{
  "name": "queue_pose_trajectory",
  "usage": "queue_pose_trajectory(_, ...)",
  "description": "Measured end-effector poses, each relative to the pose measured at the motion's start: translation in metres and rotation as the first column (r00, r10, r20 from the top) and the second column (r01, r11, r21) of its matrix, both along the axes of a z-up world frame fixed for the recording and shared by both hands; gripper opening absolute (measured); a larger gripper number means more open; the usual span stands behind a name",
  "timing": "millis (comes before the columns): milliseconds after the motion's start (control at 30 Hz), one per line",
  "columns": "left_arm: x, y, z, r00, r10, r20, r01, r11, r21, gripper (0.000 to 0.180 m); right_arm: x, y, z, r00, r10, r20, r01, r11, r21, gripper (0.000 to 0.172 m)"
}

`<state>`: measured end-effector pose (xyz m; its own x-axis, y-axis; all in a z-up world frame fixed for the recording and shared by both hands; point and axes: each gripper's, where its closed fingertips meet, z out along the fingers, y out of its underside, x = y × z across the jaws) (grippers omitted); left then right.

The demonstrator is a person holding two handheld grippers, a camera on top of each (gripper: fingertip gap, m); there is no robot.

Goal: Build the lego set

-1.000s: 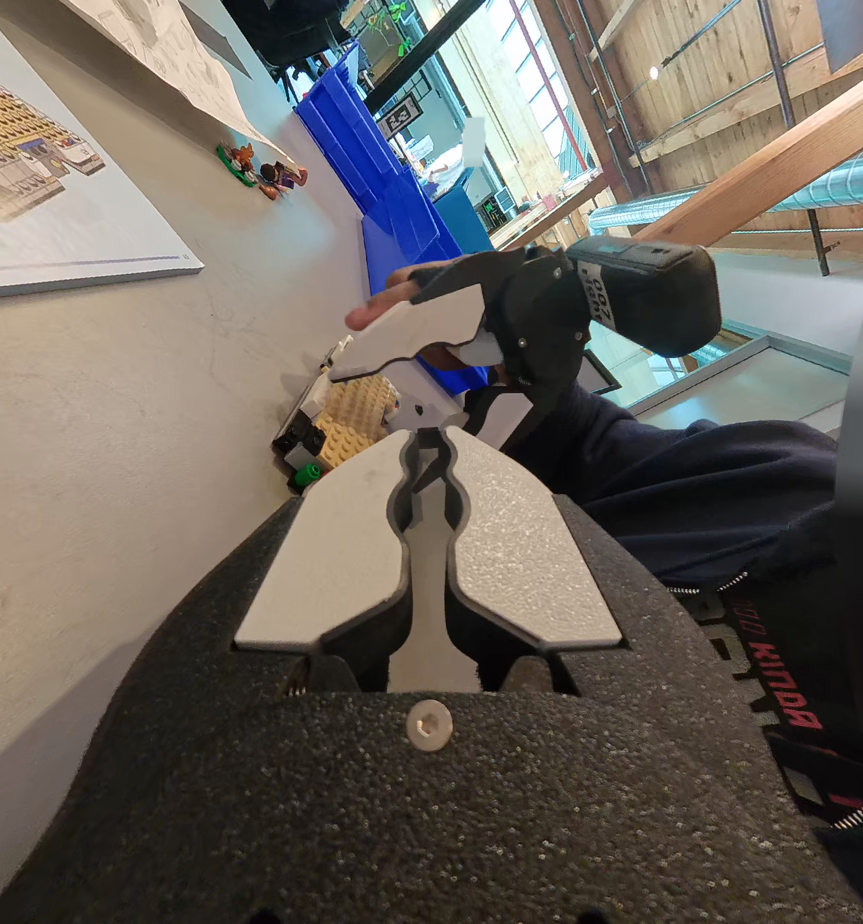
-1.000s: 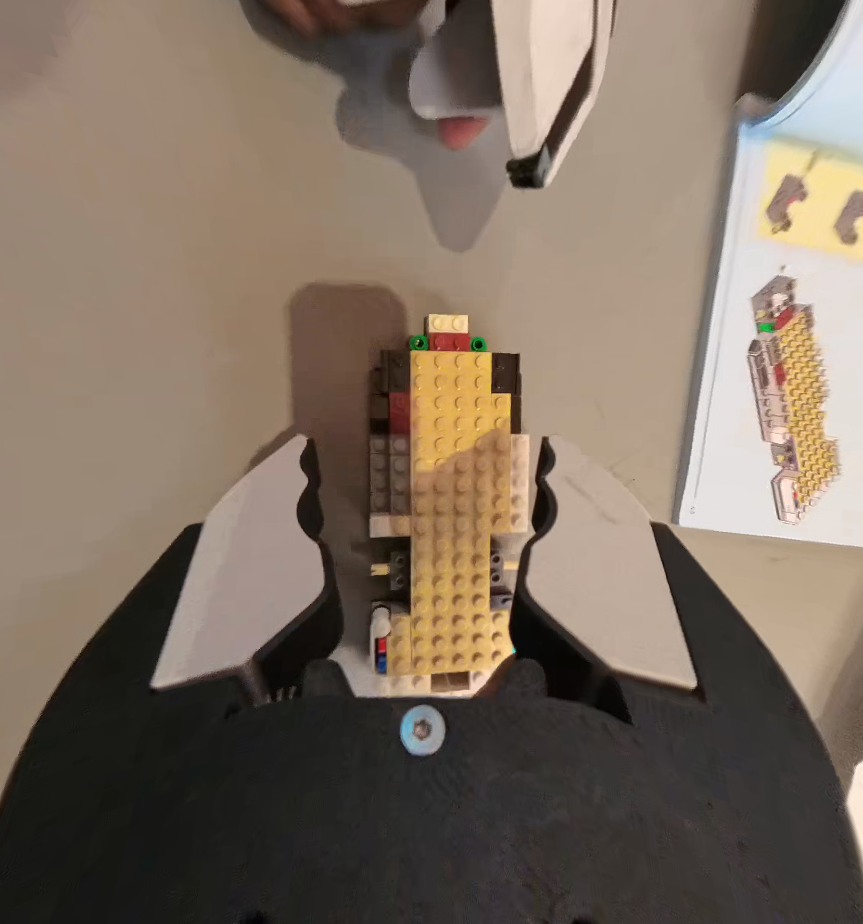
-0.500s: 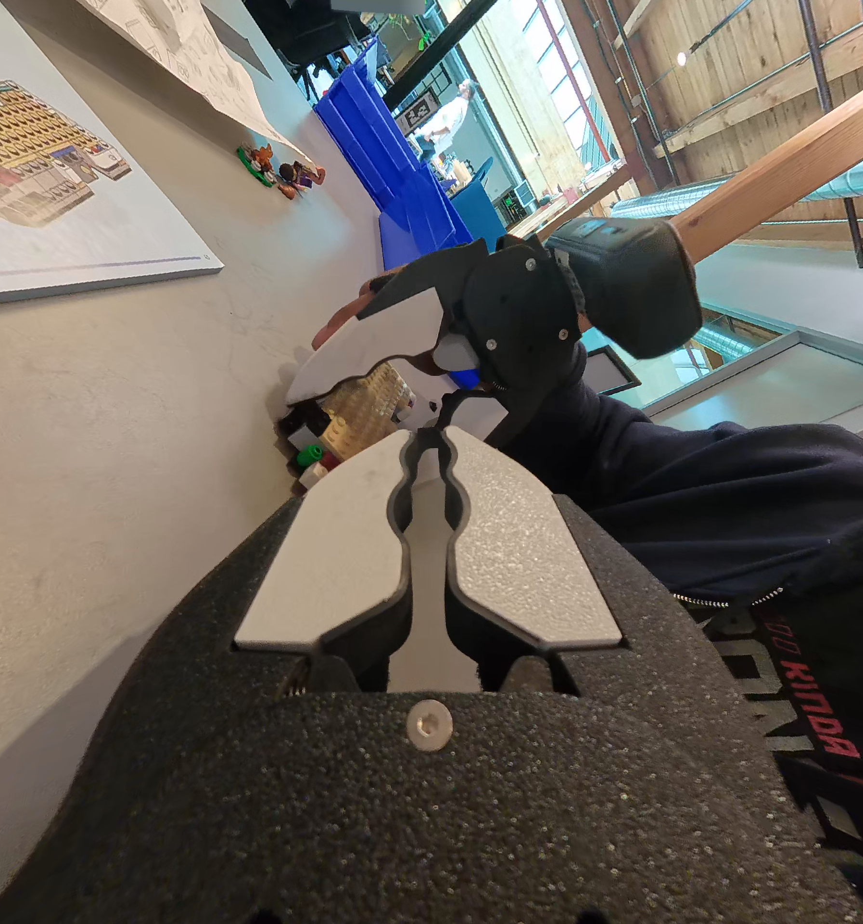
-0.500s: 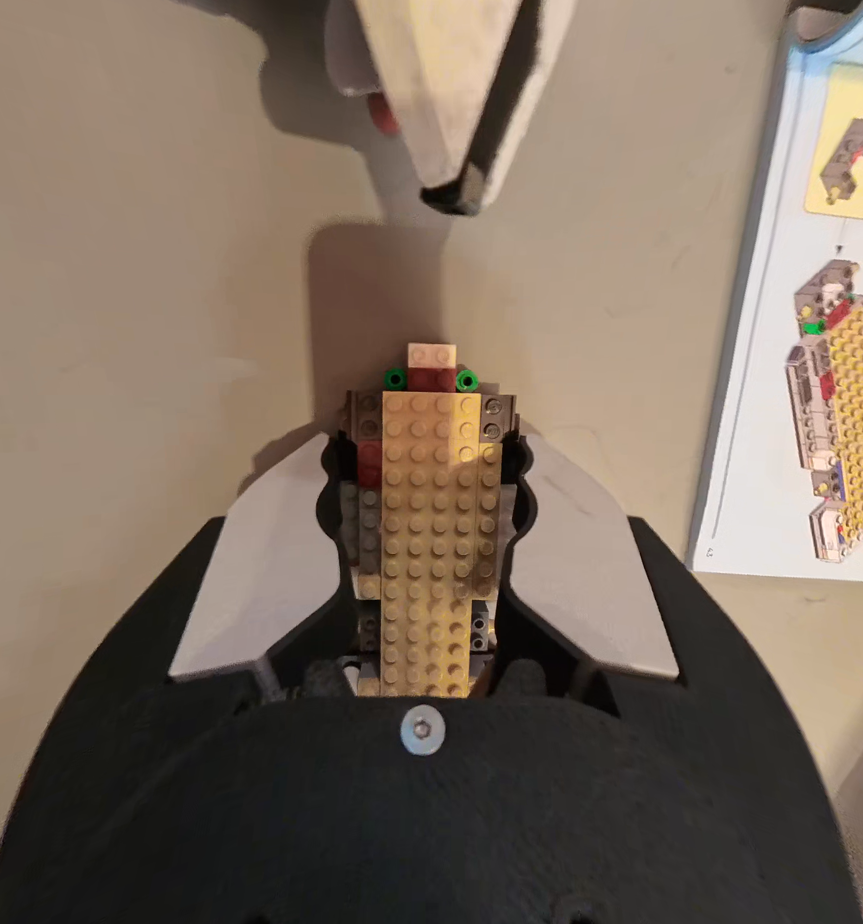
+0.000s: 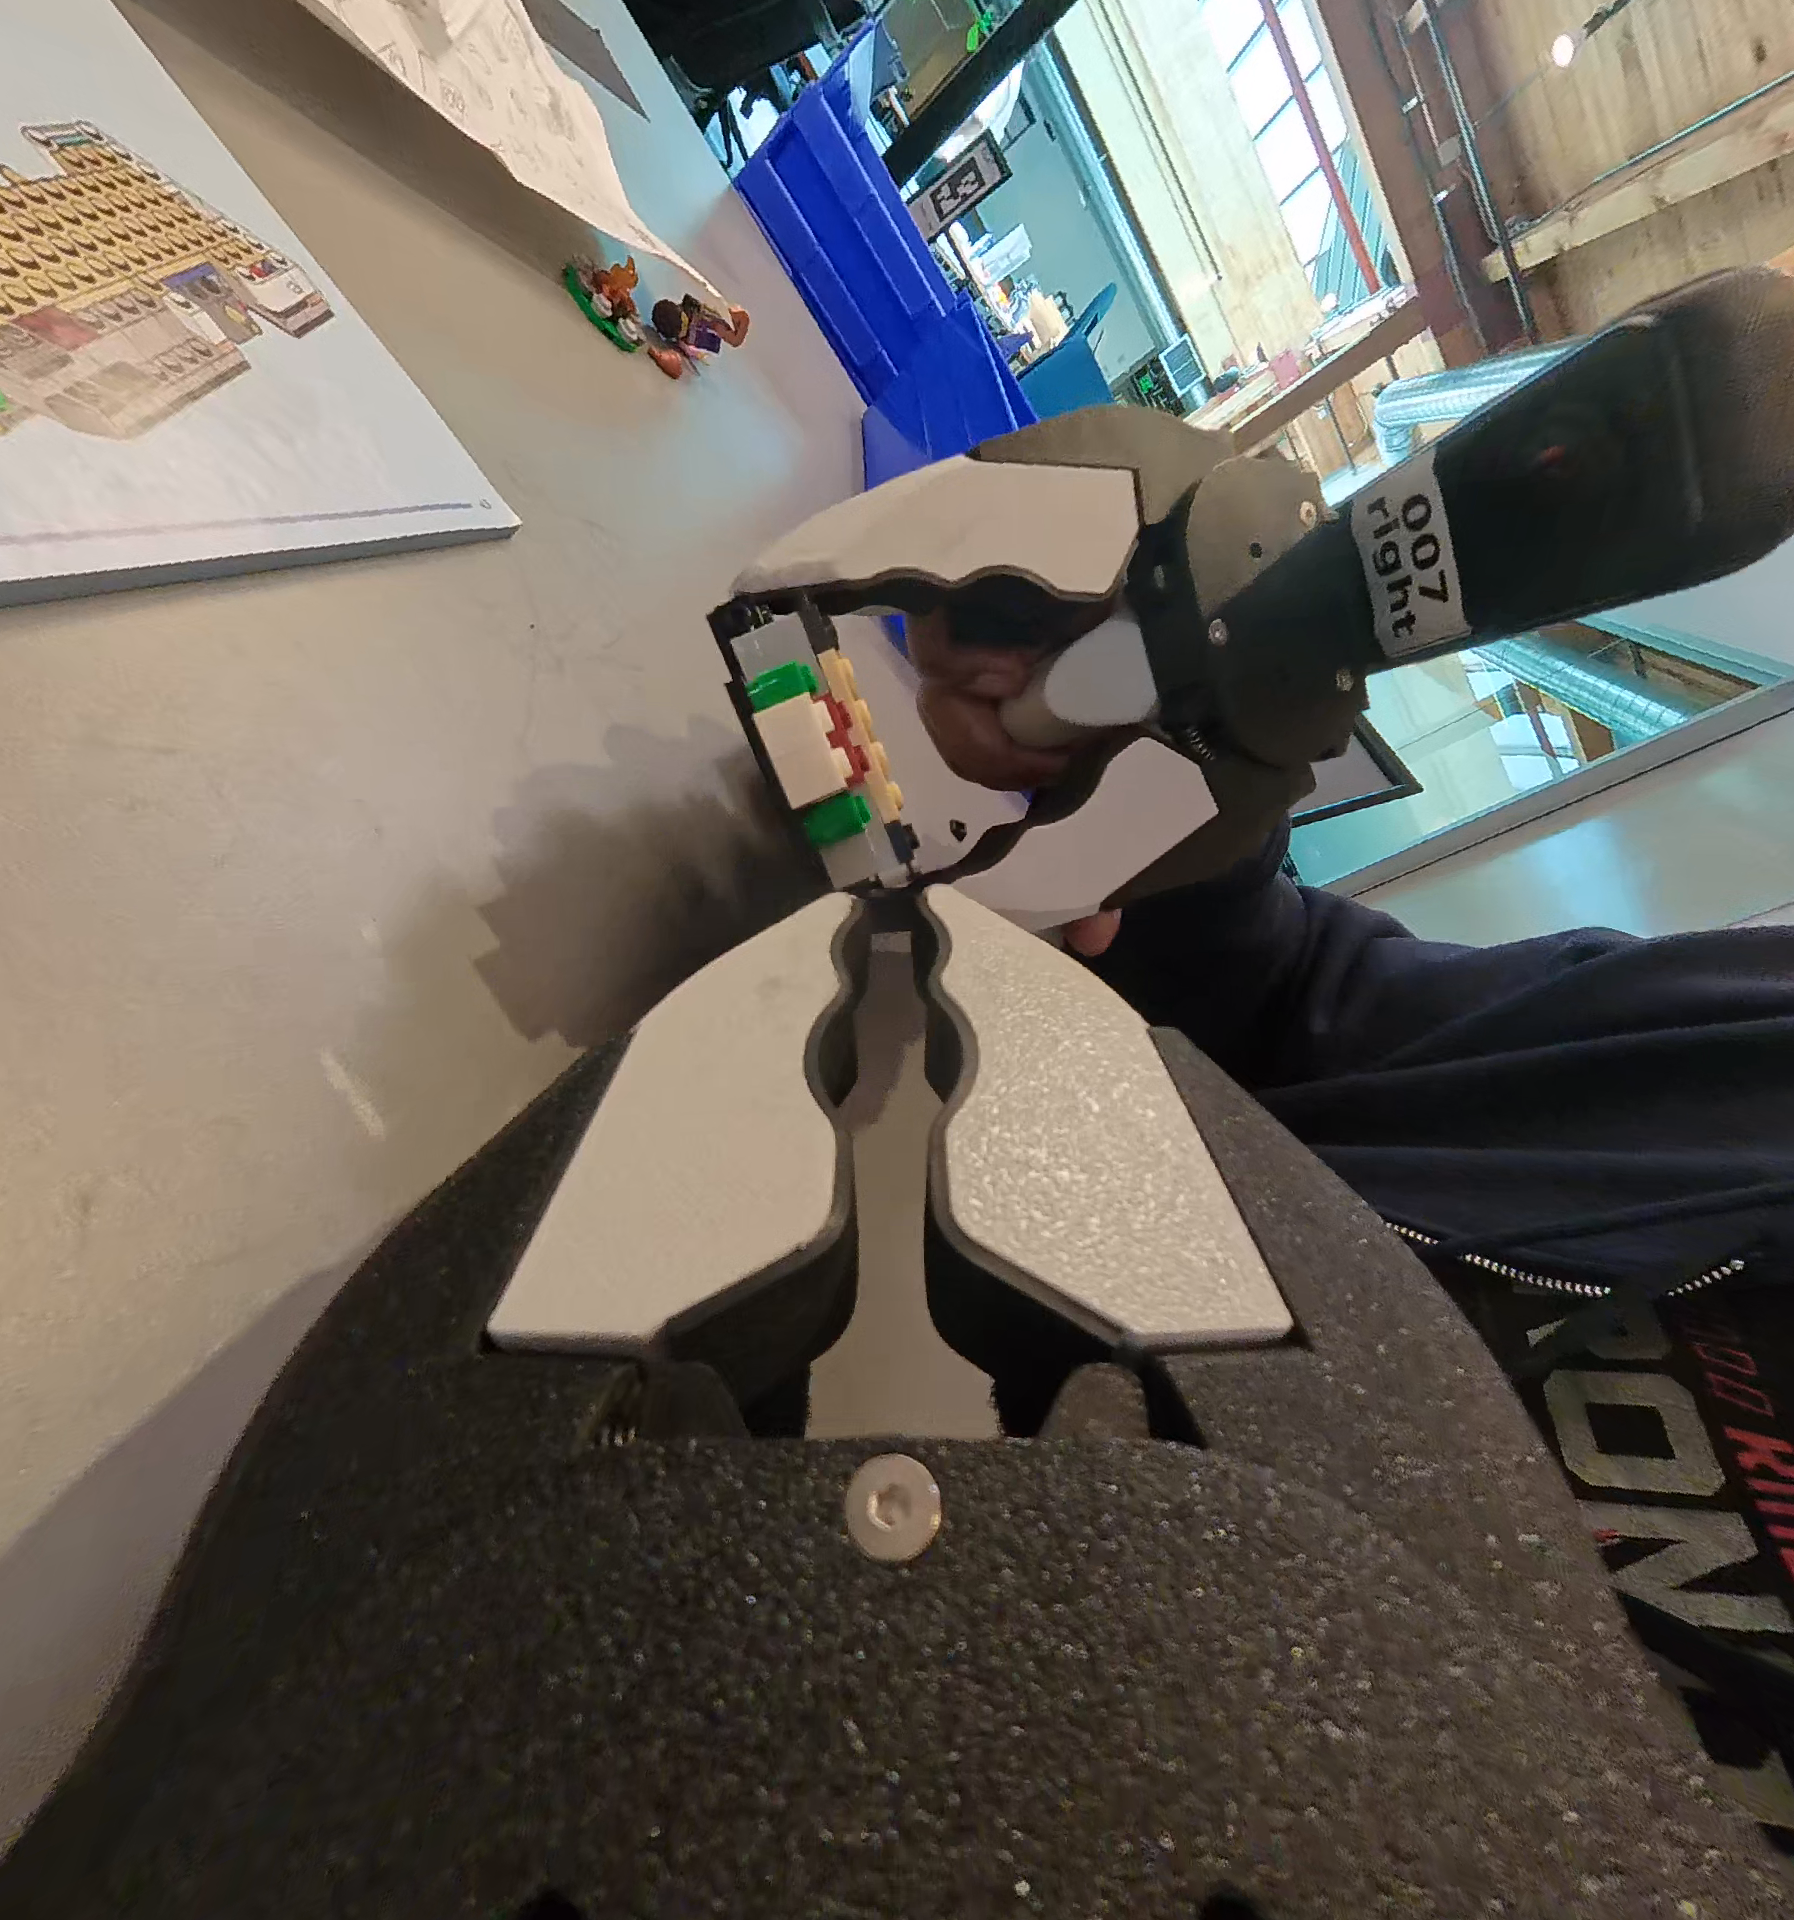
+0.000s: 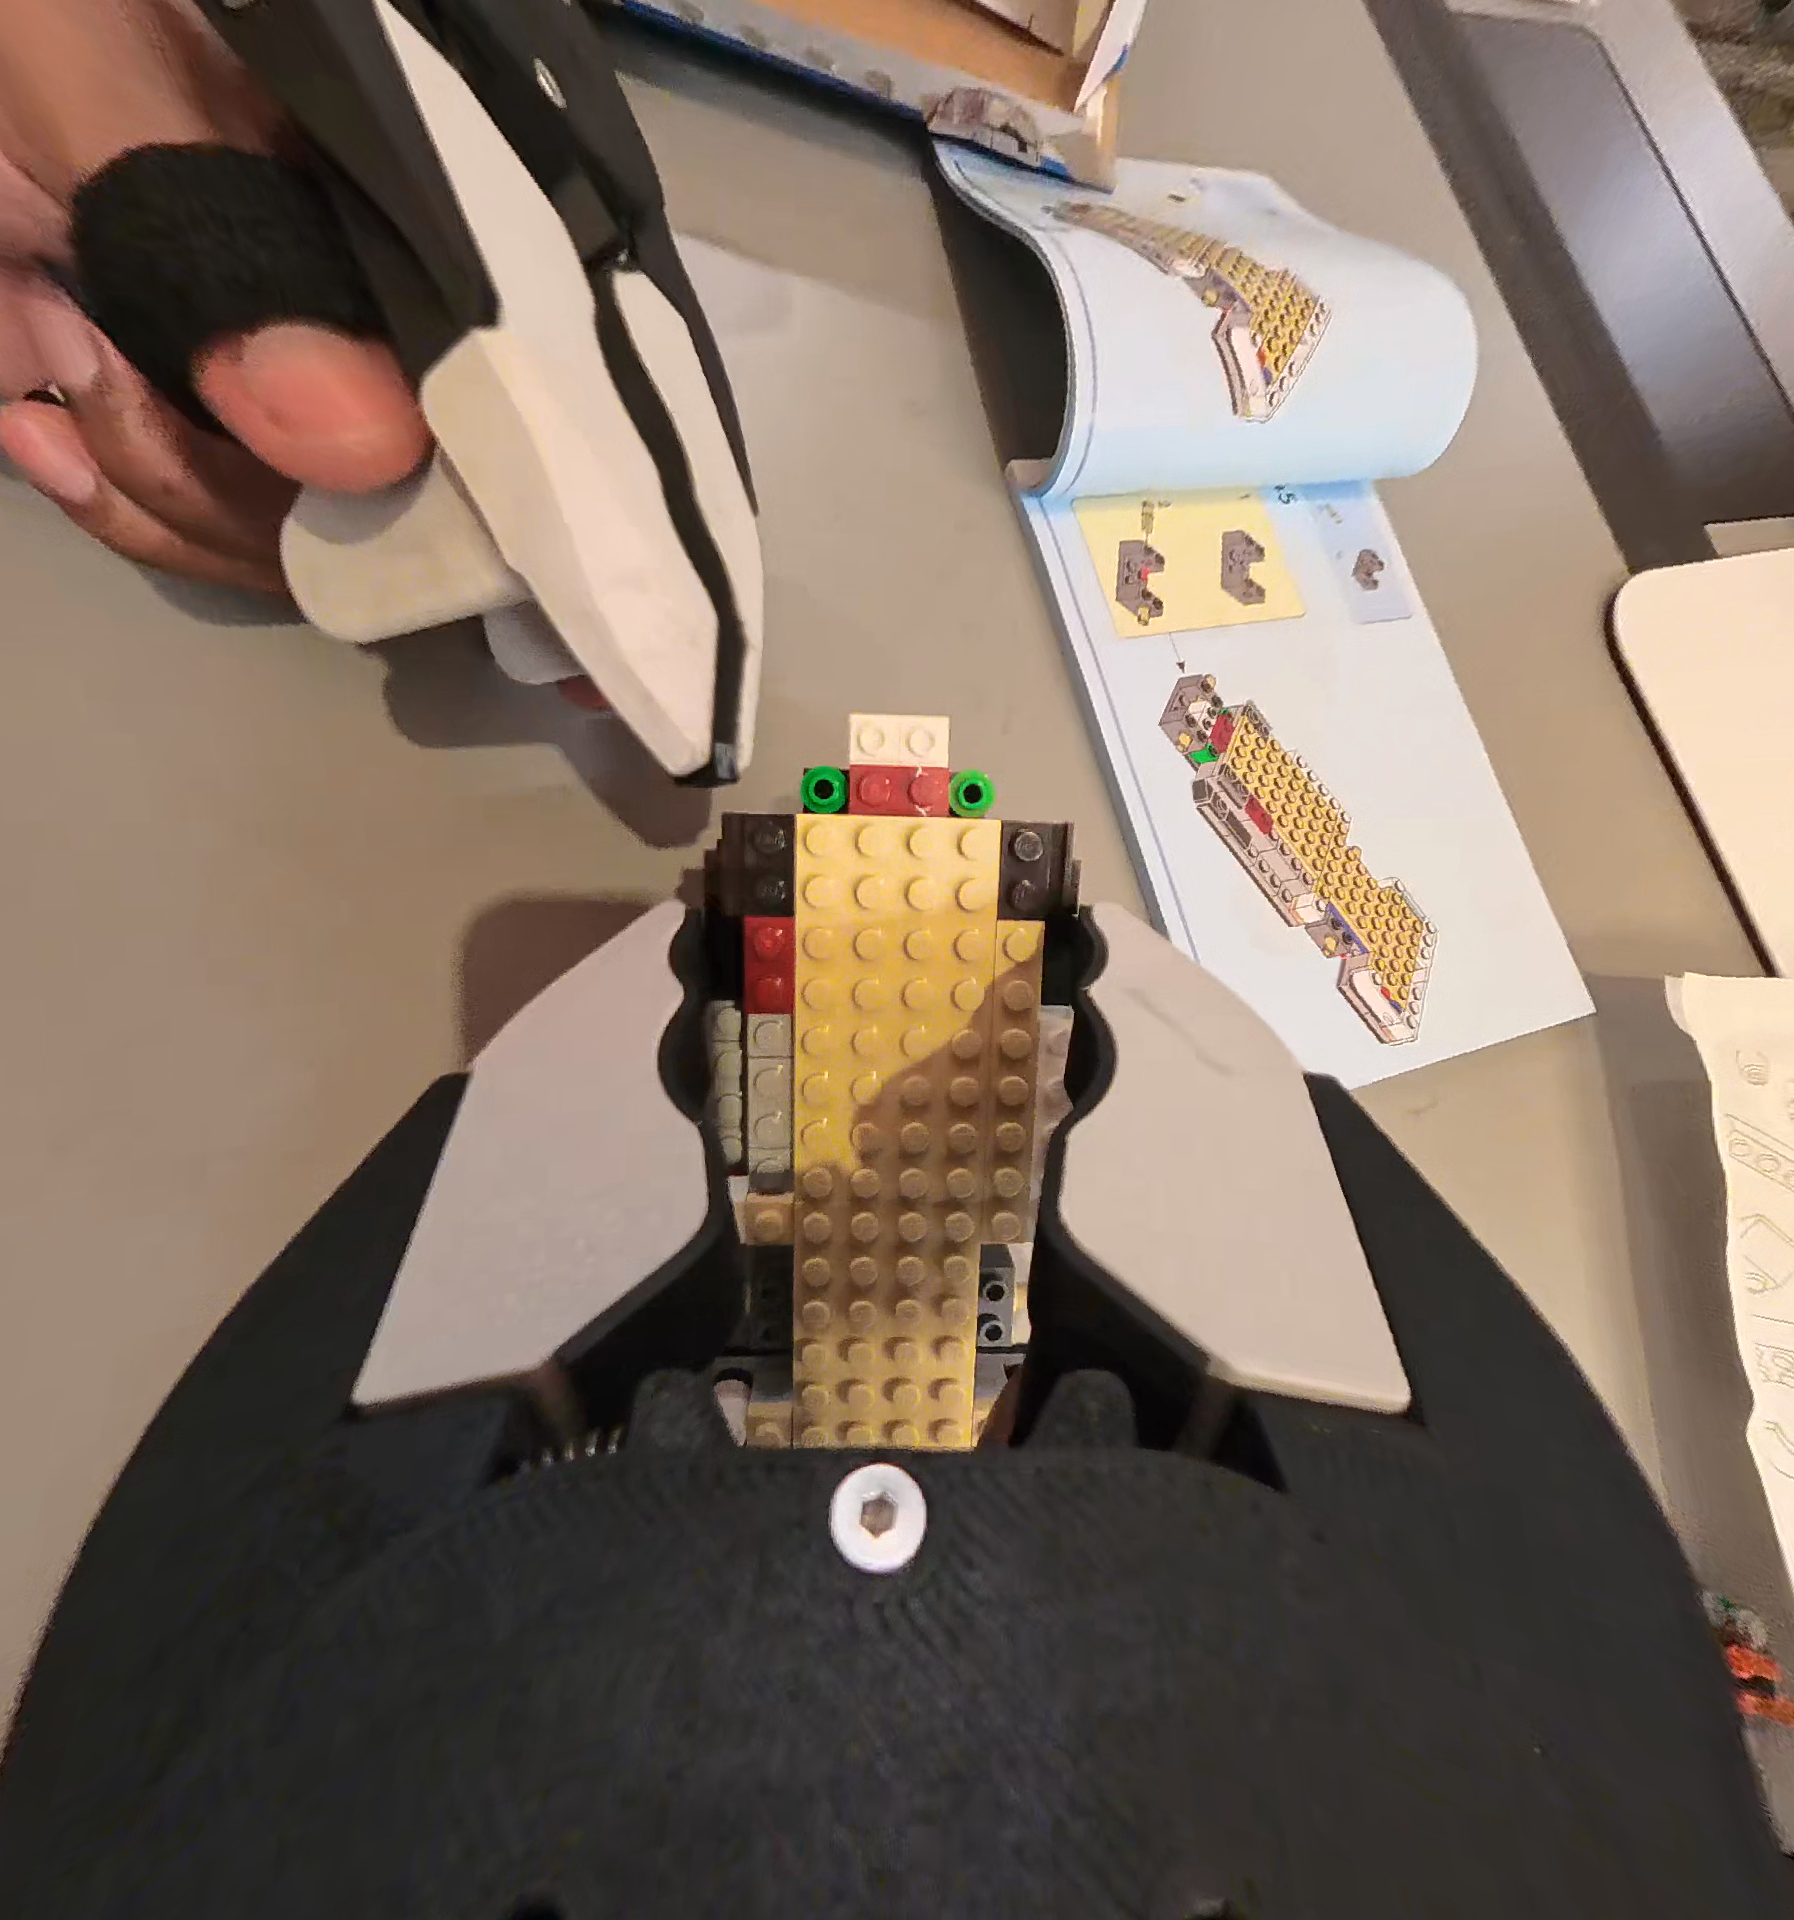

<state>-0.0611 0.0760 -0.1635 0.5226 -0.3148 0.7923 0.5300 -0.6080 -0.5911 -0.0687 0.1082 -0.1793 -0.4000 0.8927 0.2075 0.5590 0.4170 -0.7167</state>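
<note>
My right gripper [image 6: 882, 925] is shut on a long brick model [image 6: 898, 1039] with a tan studded top, its pads pressing both sides. The model's front end has a white plate, a red brick and two green studs. In the left wrist view the right gripper [image 5: 831, 738] holds the model [image 5: 799, 727] above the grey table [image 5: 197, 935], front end facing me. My left gripper [image 5: 885, 904] is nearly shut on a small dark piece [image 5: 888, 914]. In the right wrist view the left gripper [image 6: 711, 758] hovers with the piece [image 6: 725, 756] just left of the model's front end.
An open instruction booklet [image 6: 1288, 727] lies right of the model and shows in the left wrist view [image 5: 145, 364]. A sheet with part drawings [image 6: 1786, 1247] lies at the right edge. Blue bins [image 5: 872, 260] and small figures [image 5: 654, 312] stand farther off. A hand [image 6: 197, 364] holds the left gripper. The tips of both grippers are at nearly the same place.
My right gripper closed on the brick model and lifted it off the table. My left gripper stayed shut on the small dark piece and now sits closer to the model's front end.
</note>
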Motion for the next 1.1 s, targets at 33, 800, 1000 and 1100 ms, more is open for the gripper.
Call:
queue_pose_trajectory(33, 0.000, 0.000, -0.001, 1.000, 0.003, -0.005, -0.003, 1.000, -0.004, 0.008, 0.000, -0.001, 0.000, 1.000, -0.002, -0.004, 0.002, 1.000, 0.000, 0.067)
queue_pose_trajectory(800, -0.007, 0.001, 0.002, 0.999, 0.039, -0.016, -0.039, 0.999, 0.015, 0.008, -0.009, -0.004, 0.015, 0.994, -0.001, -0.112, 0.008, 0.998, 0.054, 0.067)
queue_pose_trajectory(1000, -0.007, 0.001, 0.003, 0.997, 0.046, -0.057, -0.044, 0.998, 0.035, 0.008, -0.010, -0.004, 0.015, 0.993, -0.012, -0.114, 0.018, 0.998, 0.053, 0.066)
queue_pose_trajectory(1100, -0.007, 0.002, 0.004, 0.996, 0.051, -0.071, -0.048, 0.998, 0.038, 0.008, -0.011, -0.003, 0.015, 0.993, -0.015, -0.119, 0.022, 0.998, 0.055, 0.066)
